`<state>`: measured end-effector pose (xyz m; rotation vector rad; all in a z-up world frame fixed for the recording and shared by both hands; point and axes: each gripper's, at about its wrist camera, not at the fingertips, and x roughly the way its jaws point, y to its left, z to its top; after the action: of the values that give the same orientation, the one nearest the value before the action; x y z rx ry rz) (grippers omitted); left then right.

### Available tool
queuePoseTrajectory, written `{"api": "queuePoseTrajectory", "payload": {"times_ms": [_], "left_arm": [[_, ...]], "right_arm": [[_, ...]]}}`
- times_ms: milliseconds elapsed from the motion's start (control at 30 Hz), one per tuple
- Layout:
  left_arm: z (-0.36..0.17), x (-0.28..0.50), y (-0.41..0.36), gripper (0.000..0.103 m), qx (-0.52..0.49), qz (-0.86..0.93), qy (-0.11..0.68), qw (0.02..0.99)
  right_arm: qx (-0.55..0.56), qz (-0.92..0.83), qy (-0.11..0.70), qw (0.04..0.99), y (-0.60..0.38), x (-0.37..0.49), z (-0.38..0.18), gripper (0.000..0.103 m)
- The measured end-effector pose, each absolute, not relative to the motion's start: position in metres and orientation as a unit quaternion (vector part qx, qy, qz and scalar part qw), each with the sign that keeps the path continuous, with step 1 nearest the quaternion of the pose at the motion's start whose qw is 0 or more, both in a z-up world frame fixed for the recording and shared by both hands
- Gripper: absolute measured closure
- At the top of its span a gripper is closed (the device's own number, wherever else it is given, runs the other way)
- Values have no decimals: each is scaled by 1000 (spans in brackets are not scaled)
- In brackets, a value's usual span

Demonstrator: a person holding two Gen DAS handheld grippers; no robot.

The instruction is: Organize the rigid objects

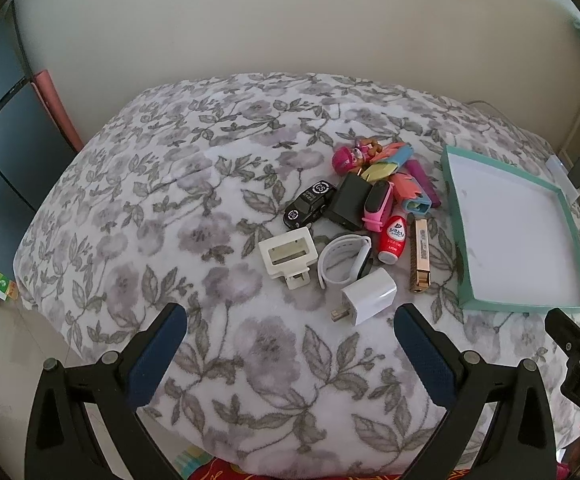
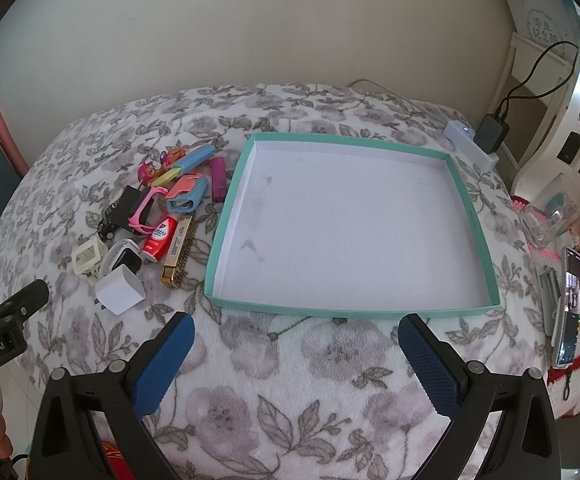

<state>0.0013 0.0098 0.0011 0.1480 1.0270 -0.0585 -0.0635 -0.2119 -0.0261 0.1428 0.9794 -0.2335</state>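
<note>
We see the small rigid things heaped together on the floral blanket, with the teal-rimmed tray lying just beside them at three o'clock, its white floor bare. Nearest us in the heap is the white charger, prongs toward seven o'clock. Beyond it lie the white watch, the cream clip at nine o'clock of the watch, the red bottle and the gold harmonica beside the tray's near-left edge. Farther back at twelve o'clock sit the black toy car, the black box, the pink watch, the pink-helmeted figure and the purple lighter. Our left gripper hangs above the blanket short of the charger, spread wide and holding nothing. Our right gripper hangs before the tray's near rim, likewise spread wide with nothing between its fingers. A phone lies beyond the blanket's edge at three o'clock.
</note>
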Motion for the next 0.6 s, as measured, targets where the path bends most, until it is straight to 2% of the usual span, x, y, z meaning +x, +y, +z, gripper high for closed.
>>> {"api": "queuePoseTrajectory", "payload": {"times_ms": [600], "left_arm": [[-4, 3, 12, 0, 65, -21, 499, 864]], "right_arm": [[69, -112, 470, 873, -212, -63, -27, 0]]}}
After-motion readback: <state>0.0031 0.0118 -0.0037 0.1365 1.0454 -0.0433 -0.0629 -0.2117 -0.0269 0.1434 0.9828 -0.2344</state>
